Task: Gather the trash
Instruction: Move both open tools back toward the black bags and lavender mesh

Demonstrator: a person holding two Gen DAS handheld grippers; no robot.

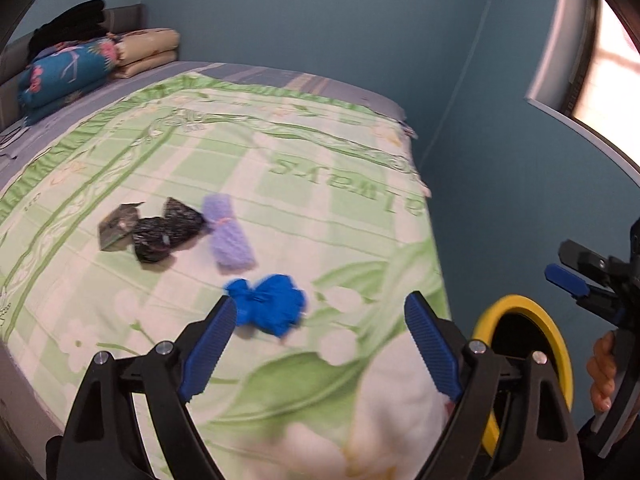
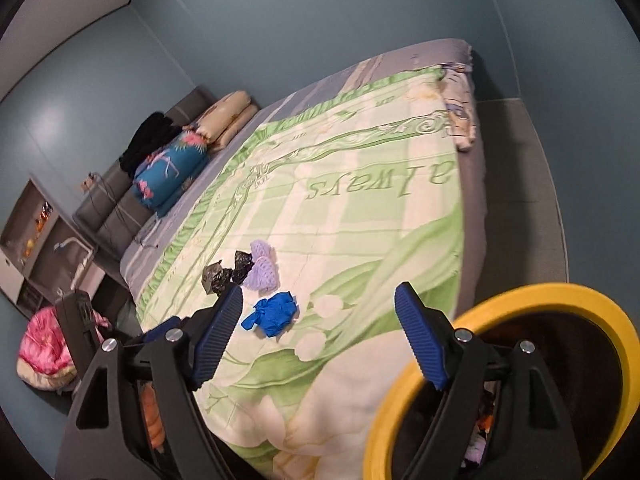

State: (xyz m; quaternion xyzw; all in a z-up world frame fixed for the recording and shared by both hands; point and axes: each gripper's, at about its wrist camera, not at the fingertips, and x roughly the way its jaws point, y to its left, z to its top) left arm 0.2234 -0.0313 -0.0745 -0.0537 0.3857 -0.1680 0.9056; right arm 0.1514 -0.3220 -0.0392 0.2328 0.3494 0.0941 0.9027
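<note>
Both of our hand-held grippers, left (image 1: 320,344) and right (image 2: 320,340), have jaws apart with nothing in them. The yellow-rimmed bin (image 2: 560,300) sits nearest, beside the bed (image 1: 360,168). Next out is the blue glove (image 1: 268,306); it's floppy, so we could pinch the quilt along with it. Farther still, the purple foam net (image 1: 230,236) touches the black wrappers (image 1: 160,236), so grabbing one may drag the other.

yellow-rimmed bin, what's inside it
The yellow-rimmed bin shows a dark interior with a few colourful scraps low down; the right gripper covers part of the opening, hiding the rest.
</note>
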